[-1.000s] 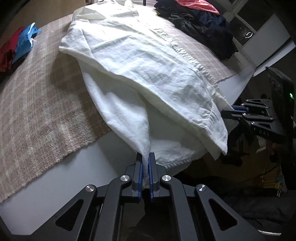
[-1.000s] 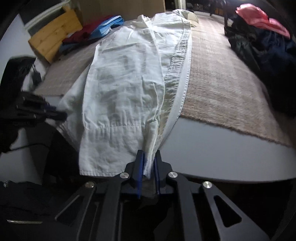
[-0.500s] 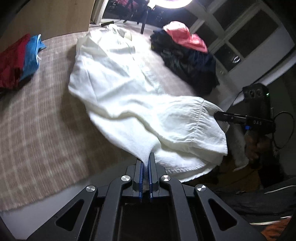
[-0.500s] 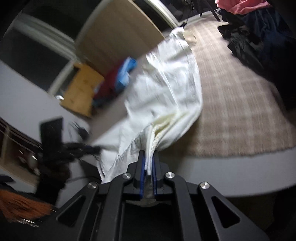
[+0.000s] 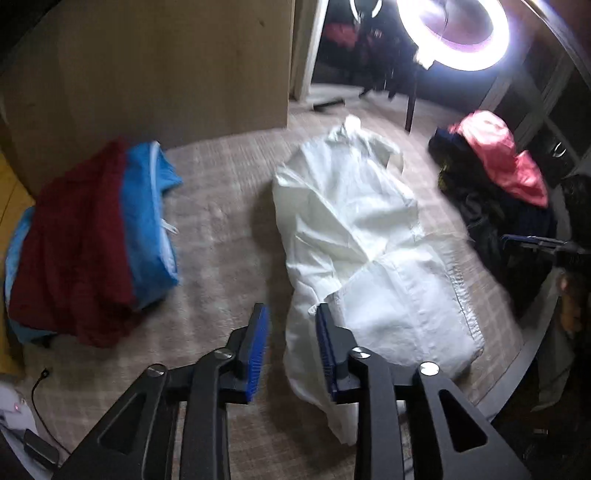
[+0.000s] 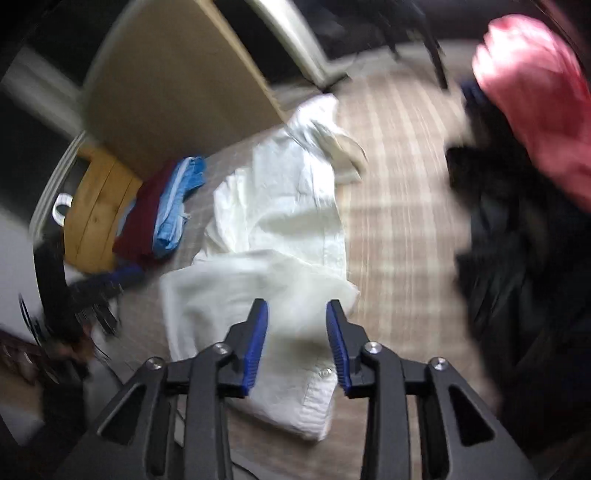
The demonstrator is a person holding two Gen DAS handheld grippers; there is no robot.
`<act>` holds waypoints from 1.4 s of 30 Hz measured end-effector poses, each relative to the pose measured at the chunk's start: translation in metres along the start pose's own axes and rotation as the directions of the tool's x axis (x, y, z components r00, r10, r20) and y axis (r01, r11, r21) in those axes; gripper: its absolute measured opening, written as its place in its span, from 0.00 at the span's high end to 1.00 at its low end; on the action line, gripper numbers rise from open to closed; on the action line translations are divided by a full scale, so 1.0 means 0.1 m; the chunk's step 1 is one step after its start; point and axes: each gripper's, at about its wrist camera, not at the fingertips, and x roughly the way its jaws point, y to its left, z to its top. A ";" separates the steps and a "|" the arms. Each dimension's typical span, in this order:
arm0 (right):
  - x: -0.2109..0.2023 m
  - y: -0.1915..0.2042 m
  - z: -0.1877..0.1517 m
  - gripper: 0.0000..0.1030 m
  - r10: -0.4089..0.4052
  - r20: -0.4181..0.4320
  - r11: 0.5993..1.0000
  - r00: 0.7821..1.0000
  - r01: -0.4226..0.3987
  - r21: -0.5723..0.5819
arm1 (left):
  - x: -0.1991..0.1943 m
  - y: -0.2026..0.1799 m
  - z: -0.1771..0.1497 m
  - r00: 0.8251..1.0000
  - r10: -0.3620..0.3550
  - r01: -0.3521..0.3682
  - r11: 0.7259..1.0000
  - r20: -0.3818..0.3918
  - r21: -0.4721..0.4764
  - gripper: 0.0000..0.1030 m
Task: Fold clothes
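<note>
Both claws (image 5: 291, 347) (image 6: 297, 343) newly parted, white shirt (image 5: 369, 258) hem released, folded onto itself.

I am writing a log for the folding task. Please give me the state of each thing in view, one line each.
white shirt: lying on the mat, lower end folded up over the body, released
left gripper: open, has just been opening, grips nothing
right gripper: open, has just been opening, holds nothing
red and blue clothes: folded, stacked
dark clothes pile: unfolded heap, pink garment on top
ring light: on
</note>
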 end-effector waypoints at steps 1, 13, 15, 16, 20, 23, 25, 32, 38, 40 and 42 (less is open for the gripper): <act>0.02 0.05 -0.07 0.58 -0.015 -0.005 0.999 1.000 0.015 -0.043 | -0.05 -0.01 -0.09 1.000 -0.016 0.016 1.000 0.006 0.001 0.68; 0.88 0.61 -0.52 0.58 -0.110 -0.071 0.950 0.991 0.084 -0.300 | 0.54 -0.43 -0.37 0.994 -0.095 0.102 0.986 -0.056 0.129 0.71; 0.80 0.54 -0.54 0.58 -0.139 -0.046 0.957 0.989 0.122 -0.265 | 0.59 -0.33 -0.40 0.993 -0.081 0.089 0.991 -0.083 0.103 0.71; 0.72 0.47 -0.55 0.58 -0.148 -0.020 0.961 0.989 0.139 -0.237 | 0.62 -0.28 -0.42 0.992 -0.074 0.083 0.993 -0.097 0.090 0.71; 0.60 0.10 -0.52 0.53 -0.210 -0.003 0.973 0.978 0.209 -0.099 | 0.45 -0.32 -0.37 0.998 -0.062 0.065 0.992 -0.031 0.109 0.71; 0.66 -0.11 -0.45 0.53 -0.235 -0.030 0.972 0.972 0.234 -0.022 | 0.43 -0.50 -0.25 0.999 -0.038 0.033 0.981 0.022 0.189 0.67; 0.79 -0.19 -0.41 0.53 -0.200 -0.069 0.980 0.977 0.201 0.010 | 0.58 -0.50 -0.19 1.000 -0.005 0.008 0.981 -0.016 0.193 0.66; 0.91 -0.12 -0.39 0.71 -0.146 -0.047 0.988 0.988 0.144 -0.050 | 1.01 -0.47 -0.30 0.997 0.012 0.006 0.975 -0.077 0.222 0.77; 0.61 0.16 -0.39 0.88 -0.154 0.042 0.971 0.987 0.159 -0.177 | 0.62 -0.31 -0.32 0.997 -0.077 0.077 0.985 -0.006 0.155 0.97; 0.51 0.30 -0.38 0.88 -0.131 0.079 0.962 0.988 0.146 -0.229 | 0.44 -0.30 -0.38 0.997 -0.072 0.066 0.986 0.032 0.151 0.97; 0.64 0.34 -0.32 0.87 -0.154 0.054 0.952 0.987 0.163 -0.260 | 0.33 -0.24 -0.47 0.996 -0.062 0.054 0.990 0.057 0.134 0.92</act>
